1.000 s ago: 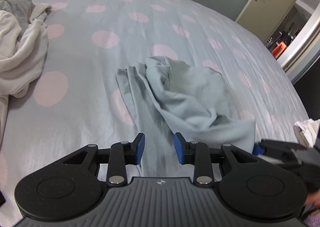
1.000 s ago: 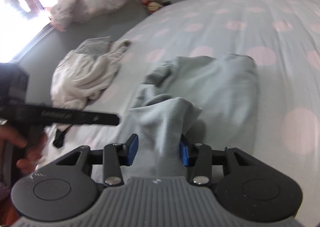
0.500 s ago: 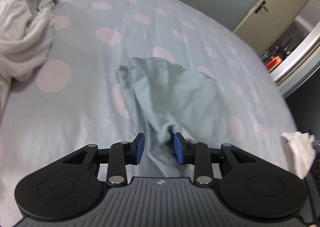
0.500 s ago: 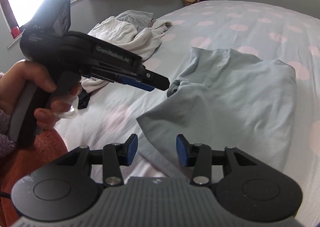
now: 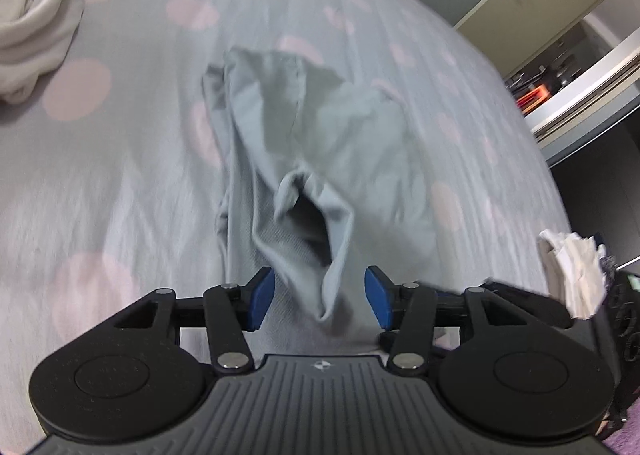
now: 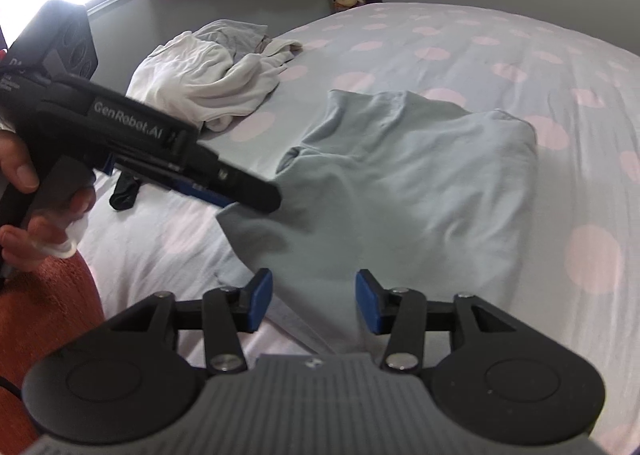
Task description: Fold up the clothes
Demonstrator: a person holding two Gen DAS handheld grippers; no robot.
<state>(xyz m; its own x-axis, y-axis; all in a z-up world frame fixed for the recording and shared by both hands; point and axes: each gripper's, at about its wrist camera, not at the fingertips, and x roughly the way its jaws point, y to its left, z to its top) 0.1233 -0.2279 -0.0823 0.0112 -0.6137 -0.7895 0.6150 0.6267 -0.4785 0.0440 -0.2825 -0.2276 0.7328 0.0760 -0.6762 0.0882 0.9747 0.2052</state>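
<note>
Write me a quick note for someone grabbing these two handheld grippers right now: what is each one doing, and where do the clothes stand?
Left gripper: jaws just opened; a fold of the pale blue garment hangs between the pads, not pinched.
Right gripper: jaws just opened, over the garment's near edge, gripping nothing.
The garment lies rumpled on the spotted bed, not yet folded.
White clothes pile lies untouched at the far side.
Left to do: flatten and fold the blue garment, then the pile.
</note>
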